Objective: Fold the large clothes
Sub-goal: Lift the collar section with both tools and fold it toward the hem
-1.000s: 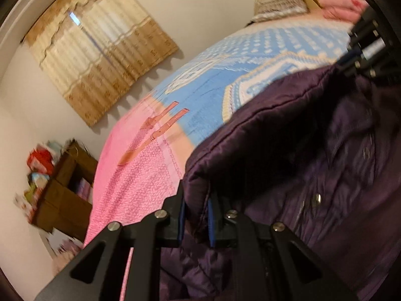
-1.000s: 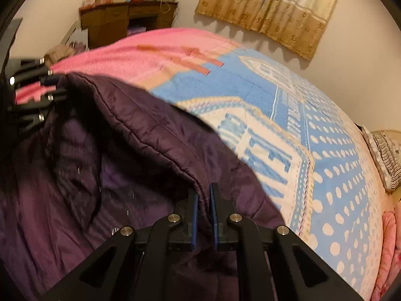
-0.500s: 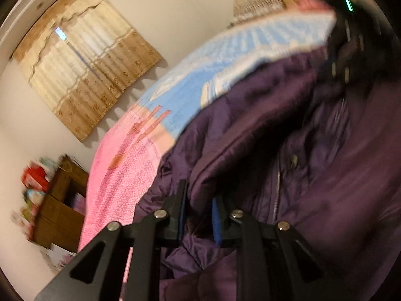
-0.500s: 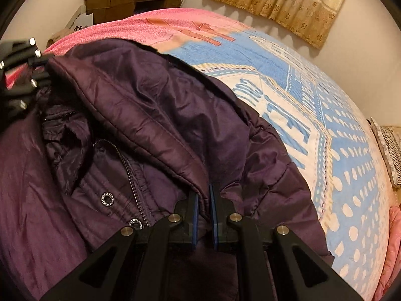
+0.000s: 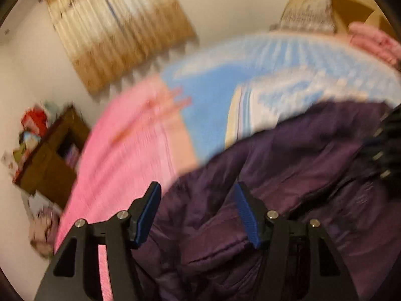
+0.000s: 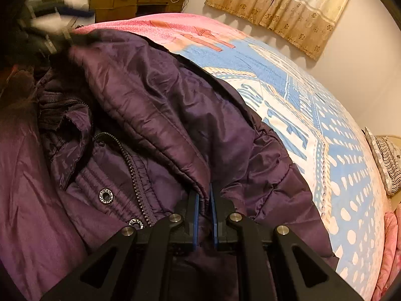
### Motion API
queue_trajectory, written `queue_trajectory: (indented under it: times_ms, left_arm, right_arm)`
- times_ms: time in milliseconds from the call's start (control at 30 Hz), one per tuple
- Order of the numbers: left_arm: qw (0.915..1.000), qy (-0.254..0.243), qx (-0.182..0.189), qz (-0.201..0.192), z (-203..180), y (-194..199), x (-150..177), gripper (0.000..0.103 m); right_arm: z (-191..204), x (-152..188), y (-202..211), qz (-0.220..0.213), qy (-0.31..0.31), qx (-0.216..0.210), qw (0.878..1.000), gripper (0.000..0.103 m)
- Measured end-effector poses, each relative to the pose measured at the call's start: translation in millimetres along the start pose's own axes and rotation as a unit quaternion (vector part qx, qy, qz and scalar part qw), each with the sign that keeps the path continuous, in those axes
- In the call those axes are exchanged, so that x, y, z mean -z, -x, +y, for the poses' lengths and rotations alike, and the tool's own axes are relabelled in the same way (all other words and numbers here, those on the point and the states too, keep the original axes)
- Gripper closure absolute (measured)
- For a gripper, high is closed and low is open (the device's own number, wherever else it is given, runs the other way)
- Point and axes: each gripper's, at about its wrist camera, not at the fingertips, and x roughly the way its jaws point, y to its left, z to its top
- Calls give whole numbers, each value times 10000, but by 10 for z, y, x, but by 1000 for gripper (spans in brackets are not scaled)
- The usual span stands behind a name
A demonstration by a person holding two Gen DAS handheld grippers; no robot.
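While one purple padded jacket (image 6: pixel 155 115) lies on the patterned bedspread (image 6: pixel 313 115), filling the lower left of the right wrist view, the right gripper (image 6: pixel 203 213) pinches its folded-over edge. The left gripper (image 5: pixel 198 213), blurred, appears spread wide, grasping nothing. Two grippers, one garment: the fold looks laid; releasing the right comes next.

My left claw (image 5: pixel 196 212) is matte black, with angular arms pierced by triangular cut-outs and silver screw heads along the top. Its fingers (image 5: pixel 147 210) carry bright blue pads. My right claw (image 6: pixel 203 215) is built the same: black frame, silver screws, thin blue pads (image 6: pixel 196 217).
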Motion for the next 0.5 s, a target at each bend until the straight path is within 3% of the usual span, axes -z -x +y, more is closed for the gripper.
queue_trajectory:
  times_ms: [133, 400, 500]
  left_arm:
    - [9998, 36, -56, 173, -107, -126, 201, 38]
    - [9998, 87, -165, -61, -167, -169, 284, 38]
    - [9998, 136, -147, -97, -152, -154, 288, 38]
  right_arm:
    - [5, 27, 14, -58, 3, 3, 10000, 95]
    - [-78, 16, 243, -129, -124, -68, 9998, 88]
    - [-154, -27, 518, -195, -464, -313, 9982, 61]
